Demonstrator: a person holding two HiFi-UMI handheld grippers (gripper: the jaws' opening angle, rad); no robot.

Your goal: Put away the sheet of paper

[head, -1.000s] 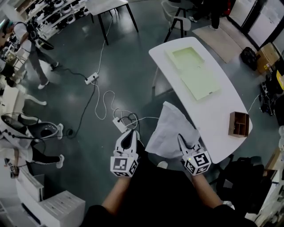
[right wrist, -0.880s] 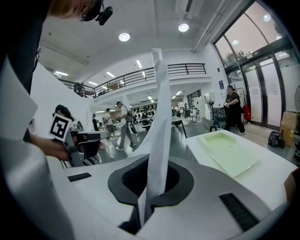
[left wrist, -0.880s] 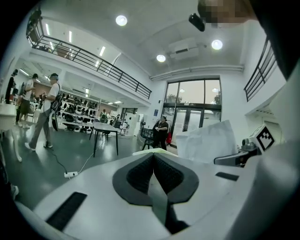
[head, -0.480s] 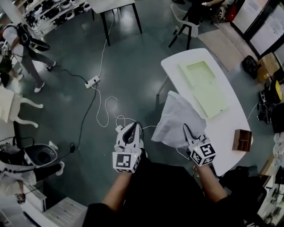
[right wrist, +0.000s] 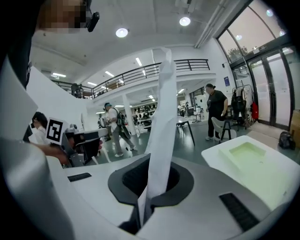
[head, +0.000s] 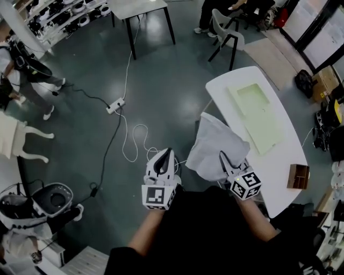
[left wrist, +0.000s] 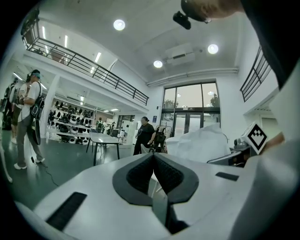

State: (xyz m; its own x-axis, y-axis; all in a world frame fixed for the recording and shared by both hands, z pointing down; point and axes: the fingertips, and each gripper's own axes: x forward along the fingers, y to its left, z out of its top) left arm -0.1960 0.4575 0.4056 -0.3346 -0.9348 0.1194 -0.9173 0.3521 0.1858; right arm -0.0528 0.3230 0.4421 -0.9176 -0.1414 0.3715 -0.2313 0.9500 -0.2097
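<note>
The white sheet of paper (head: pixel 216 144) hangs off the near edge of the white table (head: pixel 231 86), crumpled and lifted. My right gripper (head: pixel 222 157) is shut on its near edge. In the right gripper view the sheet (right wrist: pixel 162 117) stands up from between the closed jaws of that gripper (right wrist: pixel 151 174). An open pale green folder (head: pixel 260 114) lies on the table beyond the paper and also shows in the right gripper view (right wrist: pixel 249 158). My left gripper (head: pixel 167 153) hovers over the floor left of the paper, shut and empty (left wrist: pixel 153 155).
A small brown wooden box (head: pixel 298 176) sits at the table's near right end. Cables and a power strip (head: pixel 115 105) lie on the floor to the left. A chair (head: pixel 226 28) and a dark-legged table (head: pixel 137 7) stand farther off. People stand at the left.
The table and folder have slid rightward in the head view as the person shifted. The right gripper keeps its hold on the paper, and both grippers have drifted slightly right.
</note>
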